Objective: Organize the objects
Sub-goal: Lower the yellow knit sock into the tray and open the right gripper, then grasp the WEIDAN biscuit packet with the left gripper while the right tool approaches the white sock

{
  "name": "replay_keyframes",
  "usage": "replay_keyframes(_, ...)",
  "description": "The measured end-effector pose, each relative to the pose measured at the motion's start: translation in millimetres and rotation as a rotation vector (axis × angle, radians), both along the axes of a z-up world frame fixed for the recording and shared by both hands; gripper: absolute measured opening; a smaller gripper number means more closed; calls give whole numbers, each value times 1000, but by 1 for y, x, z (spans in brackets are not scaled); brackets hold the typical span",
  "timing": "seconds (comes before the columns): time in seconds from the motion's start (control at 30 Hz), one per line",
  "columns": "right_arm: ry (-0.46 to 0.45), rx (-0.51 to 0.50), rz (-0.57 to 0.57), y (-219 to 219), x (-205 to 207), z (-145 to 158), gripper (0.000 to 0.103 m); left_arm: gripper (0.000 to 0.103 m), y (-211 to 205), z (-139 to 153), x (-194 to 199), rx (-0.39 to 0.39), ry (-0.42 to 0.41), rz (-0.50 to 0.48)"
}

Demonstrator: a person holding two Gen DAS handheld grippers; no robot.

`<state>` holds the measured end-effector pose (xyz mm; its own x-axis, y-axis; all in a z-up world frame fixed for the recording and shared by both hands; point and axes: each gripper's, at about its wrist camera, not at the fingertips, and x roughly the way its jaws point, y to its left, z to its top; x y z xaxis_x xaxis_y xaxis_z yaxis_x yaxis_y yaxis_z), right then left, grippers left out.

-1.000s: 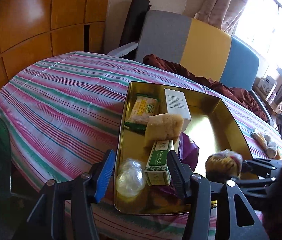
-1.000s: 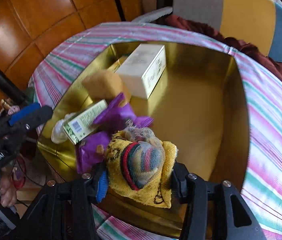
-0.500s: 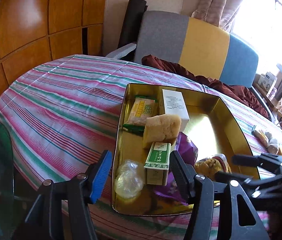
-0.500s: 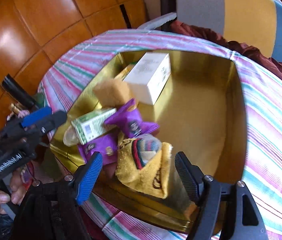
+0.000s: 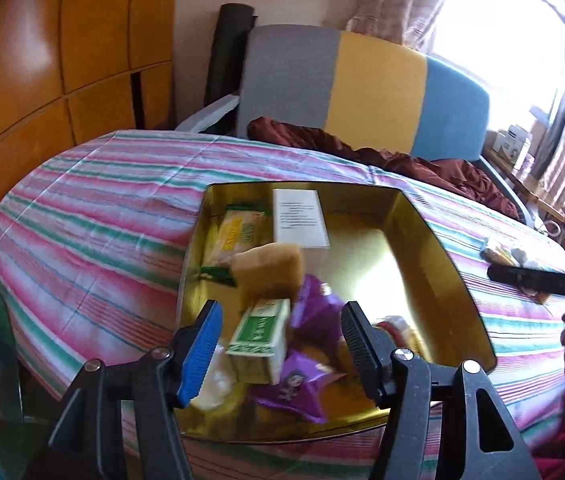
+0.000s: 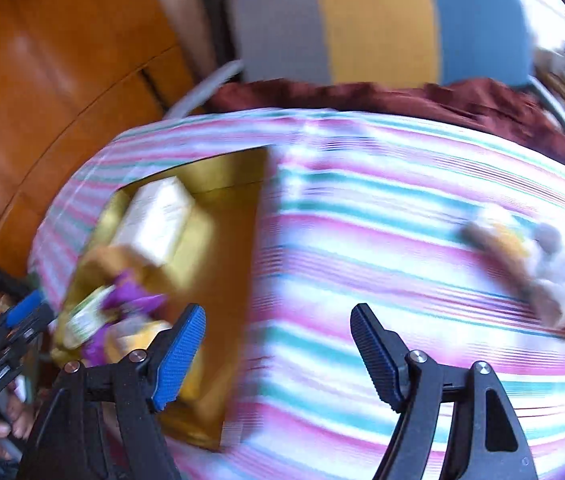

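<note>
- Right gripper (image 6: 276, 354) gapes empty over the striped cloth (image 6: 362, 240); motion blur smears the small items (image 6: 530, 268) far right.
- Left gripper (image 5: 280, 344) gapes empty, partly hiding the green box (image 5: 260, 336) and purple packets (image 5: 302, 376).
- Both lie in the gold tray (image 5: 462, 304), white box (image 5: 300, 218) farther back.

No legible txt: white box (image 5: 300, 216) print (blurred), green box (image 5: 260, 328) too.

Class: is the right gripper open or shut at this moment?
Open: the right gripper shows its fingers spread wide, nothing between them.
</note>
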<state>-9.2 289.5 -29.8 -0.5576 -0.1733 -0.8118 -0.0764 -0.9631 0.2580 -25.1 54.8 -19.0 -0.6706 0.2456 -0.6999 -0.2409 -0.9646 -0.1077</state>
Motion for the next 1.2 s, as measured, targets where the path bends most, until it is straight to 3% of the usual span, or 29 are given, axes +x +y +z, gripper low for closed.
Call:
replay_keyframes(0.23, -3, 61, -371, 126, 14, 5, 76, 63, 36, 7, -1, -15, -1, -93)
replay_keyframes(0.37, 11, 46, -608, 202, 35, 1, 76, 63, 65, 13, -1, -30, 15, -162)
replay_keyframes(0.43, 15, 15, -727, 232, 51, -7, 76, 63, 81, 17, -2, -32, 16, -198)
replay_keyframes(0.57, -6, -145, -921, 274, 83, -28, 76, 63, 123, 27, -8, -14, 4, -281)
replay_keyframes(0.67, 29, -189, -971, 282, 94, -23, 76, 63, 162, 33, -16, 35, -51, -350)
replay_keyframes(0.9, 63, -249, -939, 278, 93, -19, 76, 62, 266, 25, -40, 88, -226, -476)
replay_keyframes(1.0, 75, -261, -925, 279, 92, -19, 76, 61, 305, 8, -53, 95, -309, -487)
replay_keyframes(1.07, 77, -271, -916, 278, 91, -19, 76, 55, 326, -8, -64, 91, -356, -469)
replay_keyframes(1.2, 88, -306, -917, 280, 95, -20, 76, 54, 360, -36, -89, 114, -457, -415)
